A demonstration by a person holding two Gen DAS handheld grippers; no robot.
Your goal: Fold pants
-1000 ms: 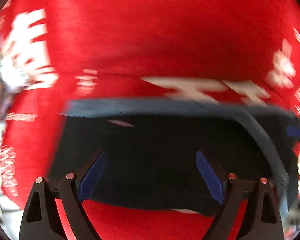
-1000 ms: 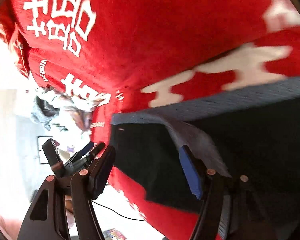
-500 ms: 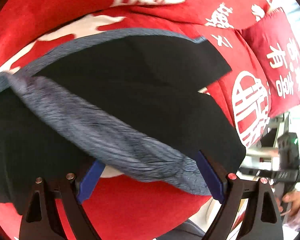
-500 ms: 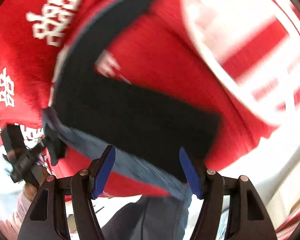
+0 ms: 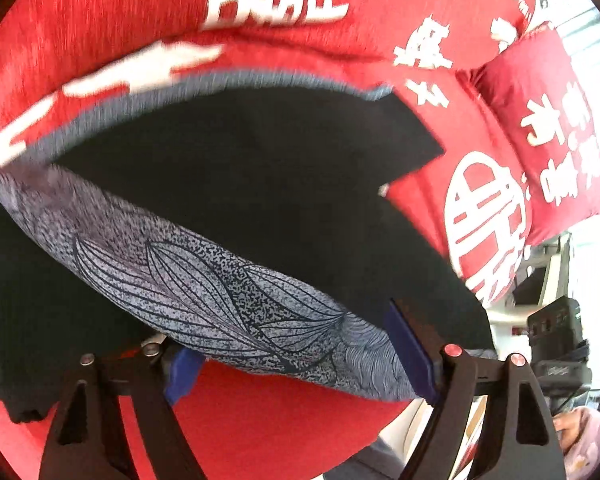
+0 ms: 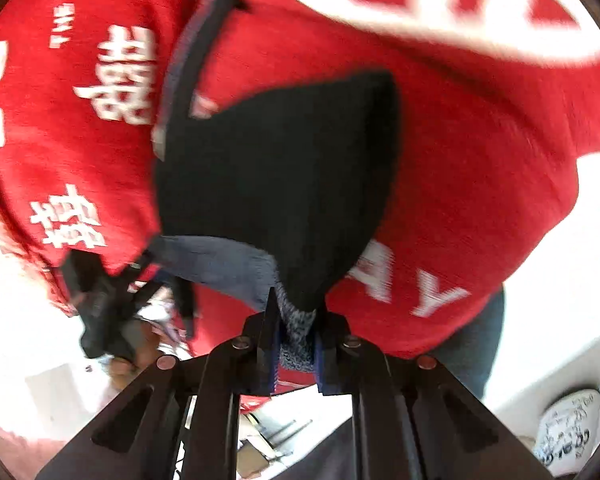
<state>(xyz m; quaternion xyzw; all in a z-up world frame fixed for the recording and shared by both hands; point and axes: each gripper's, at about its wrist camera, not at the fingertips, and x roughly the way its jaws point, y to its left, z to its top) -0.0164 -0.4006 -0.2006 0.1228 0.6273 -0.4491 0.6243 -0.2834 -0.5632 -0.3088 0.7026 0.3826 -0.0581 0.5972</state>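
Black pants (image 5: 260, 184) with a grey-blue patterned waistband (image 5: 228, 292) lie on a red blanket with white characters (image 5: 100, 32). My left gripper (image 5: 296, 344) is open, its blue pads on either side of the waistband, which lies across the gap. In the right wrist view the pants (image 6: 276, 184) hang bunched from my right gripper (image 6: 296, 336), which is shut on the grey waistband edge (image 6: 296, 332). The other gripper (image 6: 104, 312) shows at the left there.
A red cushion with white characters (image 5: 552, 128) lies at the right of the blanket. Dark equipment (image 5: 556, 336) stands past the blanket's right edge. A white patterned object (image 6: 568, 428) lies on the floor at the lower right.
My right gripper has closed on the waistband edge and lifted the pants, which now bunch up. My left gripper stays open with the waistband closer between its pads.
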